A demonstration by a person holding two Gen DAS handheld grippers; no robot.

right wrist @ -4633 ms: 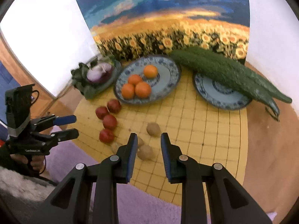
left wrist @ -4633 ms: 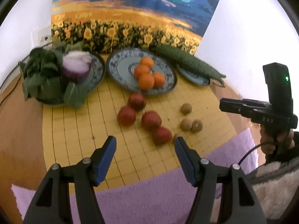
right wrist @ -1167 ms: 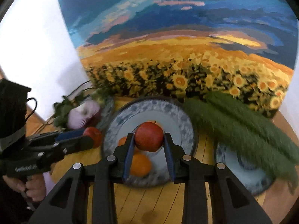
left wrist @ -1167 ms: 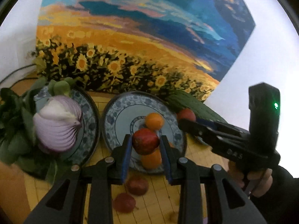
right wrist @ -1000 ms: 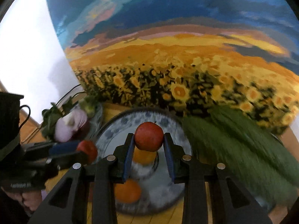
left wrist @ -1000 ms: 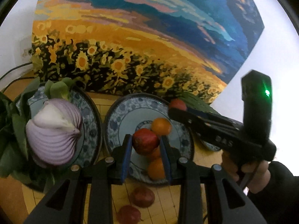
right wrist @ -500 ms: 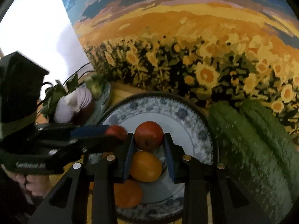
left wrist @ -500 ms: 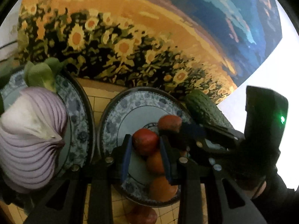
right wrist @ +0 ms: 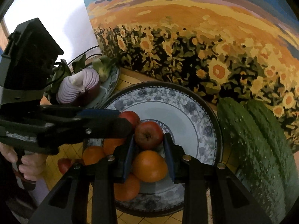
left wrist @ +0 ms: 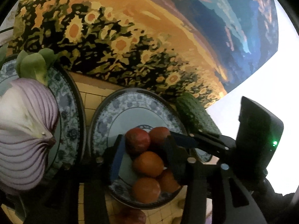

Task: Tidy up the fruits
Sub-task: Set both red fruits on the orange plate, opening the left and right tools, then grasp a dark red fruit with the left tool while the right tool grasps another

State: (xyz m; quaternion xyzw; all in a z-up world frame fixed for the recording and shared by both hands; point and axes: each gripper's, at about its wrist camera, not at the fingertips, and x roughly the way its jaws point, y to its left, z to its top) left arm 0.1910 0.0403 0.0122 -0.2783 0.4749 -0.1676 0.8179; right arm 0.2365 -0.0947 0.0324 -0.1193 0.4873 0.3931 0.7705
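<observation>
Both grippers now hang low over the blue-patterned plate [right wrist: 201, 112] at the middle of the yellow grid mat [left wrist: 87, 100], where a second ago they were carried higher in front of the sunflower painting [right wrist: 205, 43]. The left gripper [left wrist: 143, 149], clamped on its red apple [left wrist: 137, 141] half a second ago, has jaws that are opening, with the apple between them and resting among the oranges [left wrist: 147, 163] on the plate. The right gripper [right wrist: 148, 147] keeps its jaws closed on a second red apple [right wrist: 148, 135], held just above an orange [right wrist: 149, 165] near the plate's centre. More red apples lie on the mat near the plate's front edge [right wrist: 64, 165]. To the left, a second patterned plate [left wrist: 69, 100] carries a halved red onion [left wrist: 24, 130] and leafy greens [left wrist: 35, 65]. To the right, two bumpy green gourds [right wrist: 261, 140] lie just beside the fruit plate. In the right wrist view the left gripper's black body crosses the frame and hides the plate's left rim, with a hand [right wrist: 26, 162] on its handle. In the left wrist view the right gripper's arm covers the plate's right edge
</observation>
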